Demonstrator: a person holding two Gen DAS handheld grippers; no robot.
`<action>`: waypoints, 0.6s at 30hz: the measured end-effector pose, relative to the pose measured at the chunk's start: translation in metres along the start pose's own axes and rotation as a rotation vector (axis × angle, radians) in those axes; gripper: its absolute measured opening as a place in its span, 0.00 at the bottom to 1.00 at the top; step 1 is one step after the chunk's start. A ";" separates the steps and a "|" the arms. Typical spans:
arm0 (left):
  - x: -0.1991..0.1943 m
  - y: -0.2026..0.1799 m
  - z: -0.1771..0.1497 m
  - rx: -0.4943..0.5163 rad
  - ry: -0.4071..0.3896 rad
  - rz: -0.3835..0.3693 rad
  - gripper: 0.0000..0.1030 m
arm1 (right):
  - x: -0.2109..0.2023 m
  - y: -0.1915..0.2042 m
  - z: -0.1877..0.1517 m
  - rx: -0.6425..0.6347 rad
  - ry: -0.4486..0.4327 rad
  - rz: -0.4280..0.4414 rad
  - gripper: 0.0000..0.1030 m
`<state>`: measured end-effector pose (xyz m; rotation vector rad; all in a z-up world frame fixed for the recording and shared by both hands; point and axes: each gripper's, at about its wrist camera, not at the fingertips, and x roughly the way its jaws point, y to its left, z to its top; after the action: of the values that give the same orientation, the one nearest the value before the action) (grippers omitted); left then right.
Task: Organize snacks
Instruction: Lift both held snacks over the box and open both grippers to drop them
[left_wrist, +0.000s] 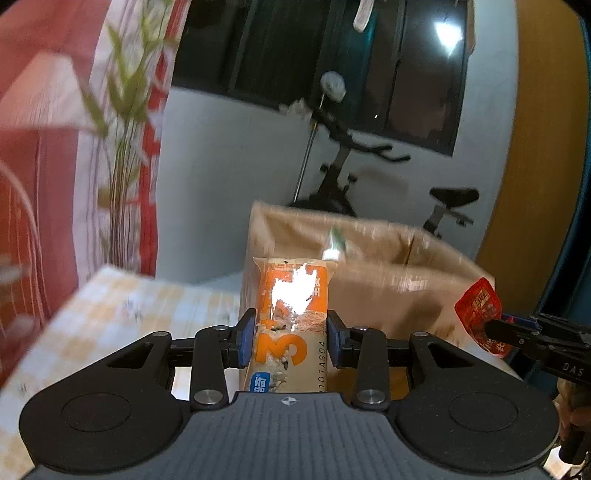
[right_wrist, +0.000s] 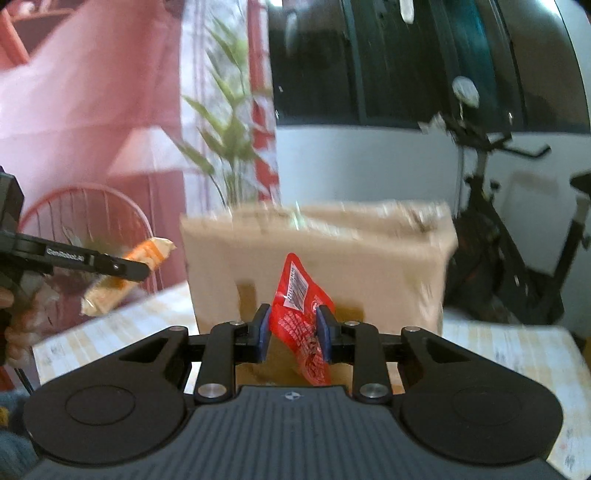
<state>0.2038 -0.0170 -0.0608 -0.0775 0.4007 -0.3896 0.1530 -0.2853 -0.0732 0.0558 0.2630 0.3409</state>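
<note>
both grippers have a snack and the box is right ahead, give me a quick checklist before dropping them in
1. Left gripper shut on the orange snack bar: ok.
2. Right gripper shut on the red snack packet: ok.
3. Cardboard box on the checked table, ahead of both grippers: ok.
4. Box top open: cannot tell, the pictures are blurred.
5. Snacks above the box rim: not ok, both sit in front of the box wall.
6. Room inside the box: cannot tell, the interior is hidden.

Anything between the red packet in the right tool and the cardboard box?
Nothing: in the right wrist view the red packet hangs in open air before the cardboard box.
</note>
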 end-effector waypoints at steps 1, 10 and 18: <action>0.001 -0.001 0.008 0.007 -0.016 -0.005 0.39 | -0.001 0.001 0.008 -0.004 -0.020 0.009 0.27; 0.048 -0.022 0.073 0.075 -0.080 -0.062 0.39 | 0.022 -0.007 0.075 -0.040 -0.125 0.045 0.27; 0.129 -0.023 0.094 0.060 0.020 -0.011 0.40 | 0.107 -0.046 0.109 0.098 -0.012 0.021 0.27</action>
<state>0.3420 -0.0882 -0.0175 -0.0172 0.4084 -0.4134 0.2939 -0.2938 0.0014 0.1567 0.2673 0.3483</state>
